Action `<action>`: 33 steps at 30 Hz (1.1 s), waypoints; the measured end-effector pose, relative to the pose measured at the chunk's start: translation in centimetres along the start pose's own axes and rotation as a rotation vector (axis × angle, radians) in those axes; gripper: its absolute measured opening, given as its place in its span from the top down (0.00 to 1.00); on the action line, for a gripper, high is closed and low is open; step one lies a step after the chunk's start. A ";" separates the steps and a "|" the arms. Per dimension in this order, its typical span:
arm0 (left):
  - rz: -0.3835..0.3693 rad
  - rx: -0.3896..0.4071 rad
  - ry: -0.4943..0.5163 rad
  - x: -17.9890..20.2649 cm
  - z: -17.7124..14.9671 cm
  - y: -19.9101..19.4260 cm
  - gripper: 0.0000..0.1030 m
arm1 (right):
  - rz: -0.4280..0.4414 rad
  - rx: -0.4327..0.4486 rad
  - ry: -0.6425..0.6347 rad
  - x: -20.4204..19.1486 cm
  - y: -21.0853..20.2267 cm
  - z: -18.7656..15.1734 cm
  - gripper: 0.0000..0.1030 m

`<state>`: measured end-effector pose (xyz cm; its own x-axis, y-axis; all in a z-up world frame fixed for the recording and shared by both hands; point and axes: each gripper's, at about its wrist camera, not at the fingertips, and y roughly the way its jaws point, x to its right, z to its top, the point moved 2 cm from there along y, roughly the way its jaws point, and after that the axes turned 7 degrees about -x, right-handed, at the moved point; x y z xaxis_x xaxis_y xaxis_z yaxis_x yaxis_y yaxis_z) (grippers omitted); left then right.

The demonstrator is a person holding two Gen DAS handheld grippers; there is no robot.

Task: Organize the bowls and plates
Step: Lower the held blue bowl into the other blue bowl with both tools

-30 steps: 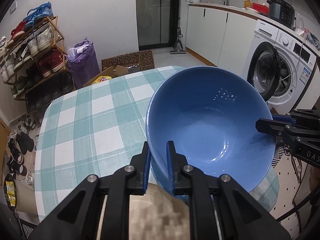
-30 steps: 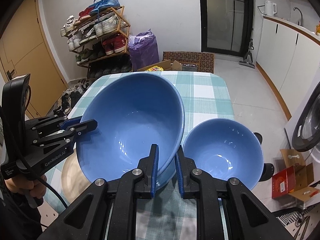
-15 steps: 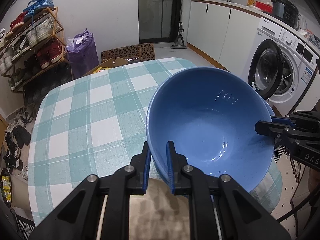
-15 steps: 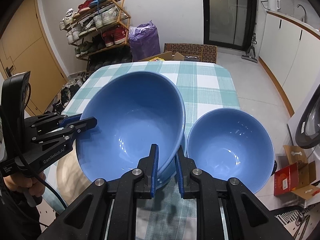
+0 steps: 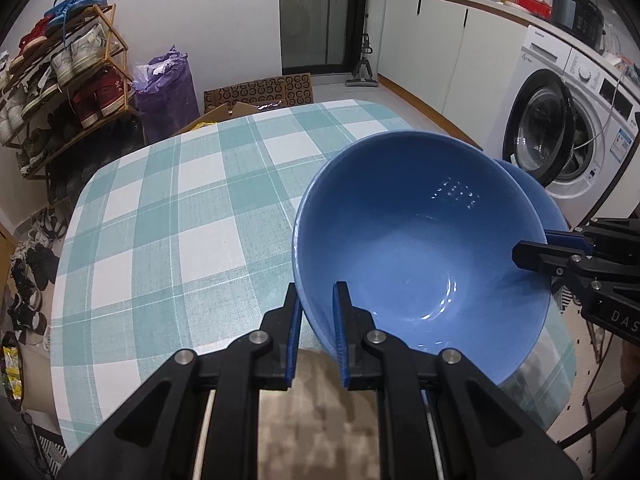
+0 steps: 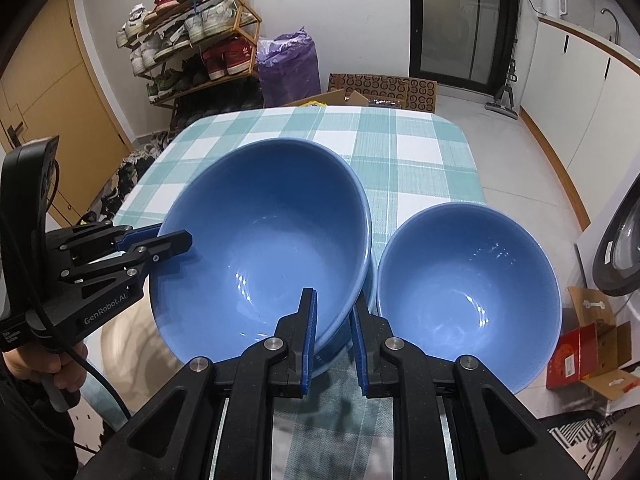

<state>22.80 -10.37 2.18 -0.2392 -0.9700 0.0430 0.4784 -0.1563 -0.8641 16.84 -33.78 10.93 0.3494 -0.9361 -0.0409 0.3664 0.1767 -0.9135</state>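
A large blue bowl is held tilted above the checked table by both grippers. My left gripper is shut on its near rim; it shows at the left of the right wrist view. My right gripper is shut on the opposite rim; it shows at the right of the left wrist view. A smaller blue bowl sits on the table just right of the large one; only its rim shows behind it in the left wrist view.
The table has a teal and white checked cloth. A beige plate lies under the large bowl's left side. A shoe rack, purple bag, cardboard boxes and a washing machine stand around the table.
The large bowl, held by both grippers, has shifted slightly toward the smaller bowl; the gap between them has narrowed. Both grips are unchanged.
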 end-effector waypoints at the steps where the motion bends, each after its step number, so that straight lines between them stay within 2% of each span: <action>1: 0.010 0.000 0.006 0.1 -0.1 0.1 0.88 | 0.000 -0.004 0.000 0.0 0.2 -0.1 0.84; 33: 0.028 -0.042 0.043 0.8 -0.5 2.0 0.88 | -0.078 -0.057 -0.049 -0.3 2.0 -0.9 0.83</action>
<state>23.14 -11.39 0.29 -0.2628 -0.9648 -0.0029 0.4498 -0.1199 -0.8850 16.66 -33.39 8.76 0.3643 -0.9300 0.0497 0.3445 0.0850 -0.9349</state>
